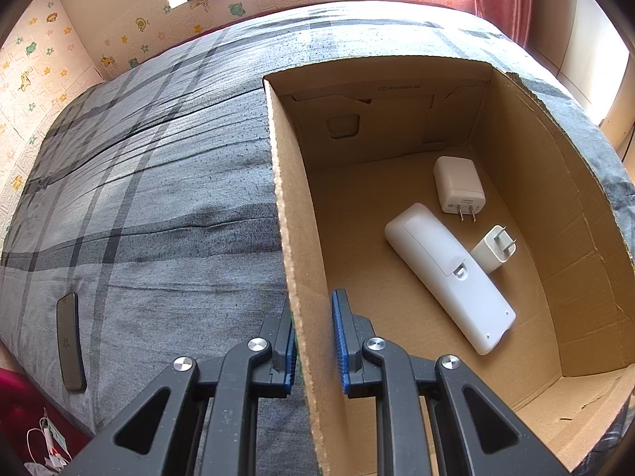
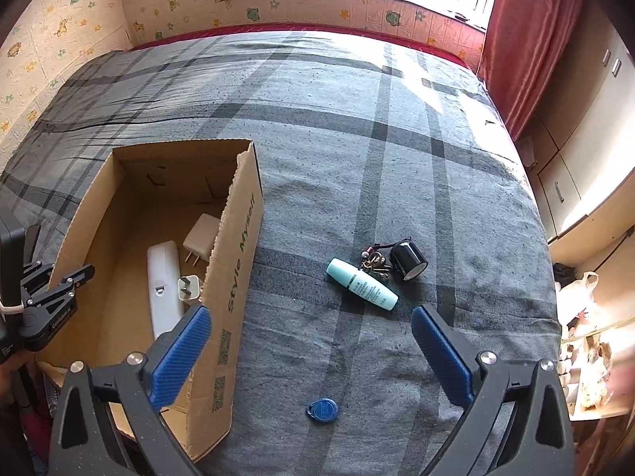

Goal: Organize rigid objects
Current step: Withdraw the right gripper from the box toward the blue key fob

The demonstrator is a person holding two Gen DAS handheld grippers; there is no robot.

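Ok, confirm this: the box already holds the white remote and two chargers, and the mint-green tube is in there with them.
Not quite. The box does hold the white remote and two chargers, but the mint-green tube is not in it. The right wrist view shows the tube lying on the blanket outside the box, next to a keyring and a black cap.

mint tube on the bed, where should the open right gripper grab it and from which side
Grip the mint tube across its middle, coming from above. It lies flat and diagonal on the blanket, so roll the right gripper until its jaws span the narrow width, clear of the keyring.
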